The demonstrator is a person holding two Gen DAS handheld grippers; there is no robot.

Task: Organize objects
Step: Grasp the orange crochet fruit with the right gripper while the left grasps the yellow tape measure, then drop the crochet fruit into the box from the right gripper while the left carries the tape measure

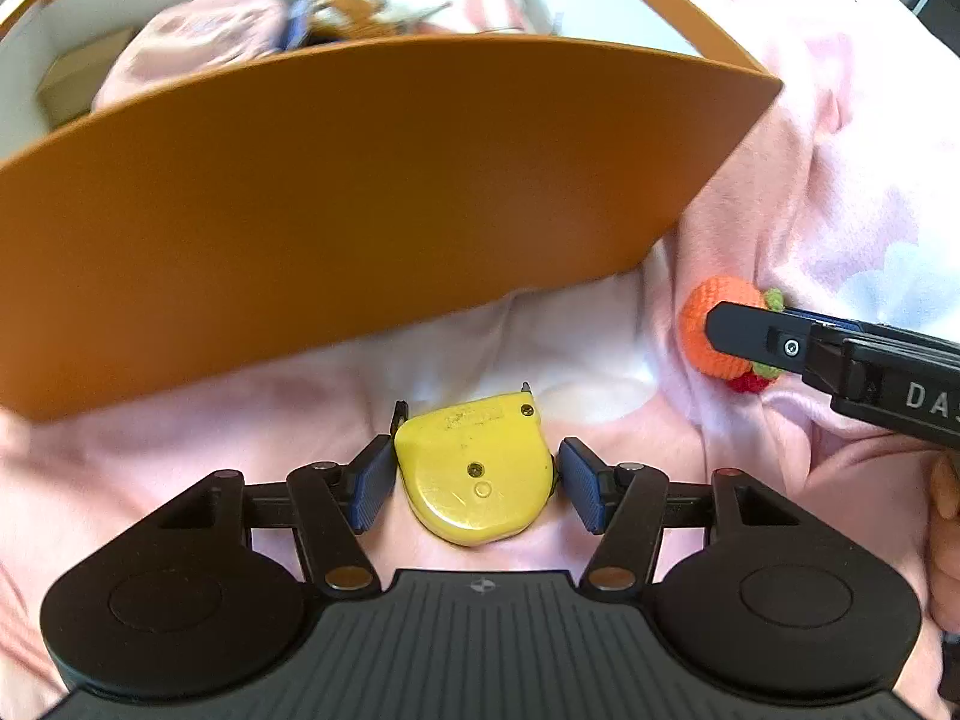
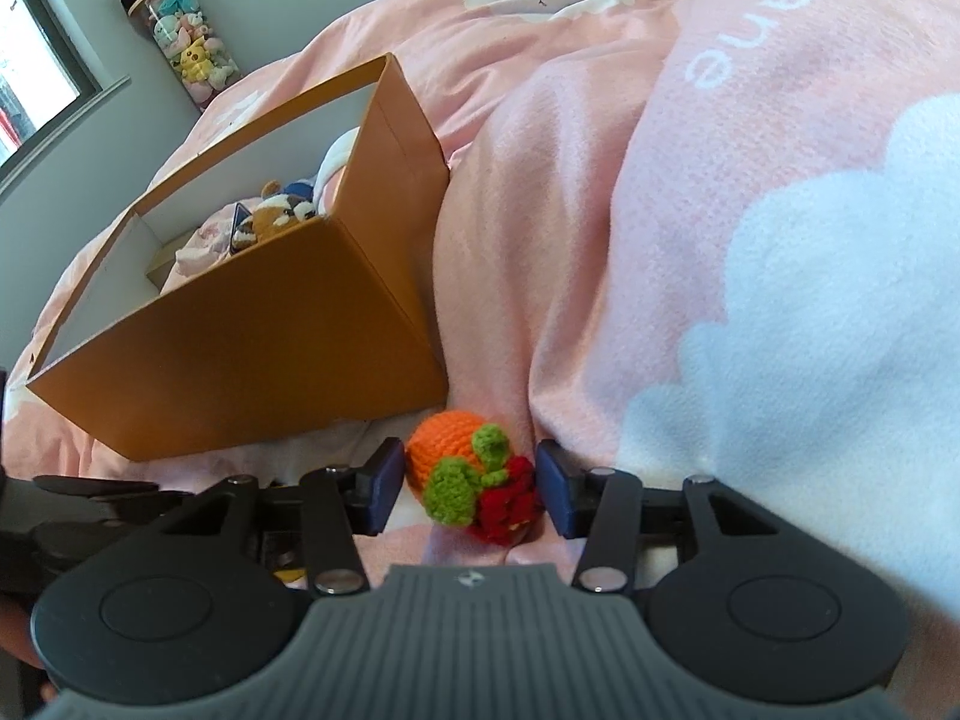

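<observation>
Yellow tape measure is lying on the pink blanket, framed by the left gripper; pads are spread, left pad approx. touching, right pad just clear. Crocheted fruit toy is bracketed by the right gripper, pads open w/ small gaps, nothing clamped. Orange box w/ plush toys is seen just beyond both.

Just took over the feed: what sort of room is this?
Most likely a bedroom, worked on a bed: a pink cloud-print blanket, a tall jar of plush toys by the window, and an orange box holding stuffed toys.
</observation>
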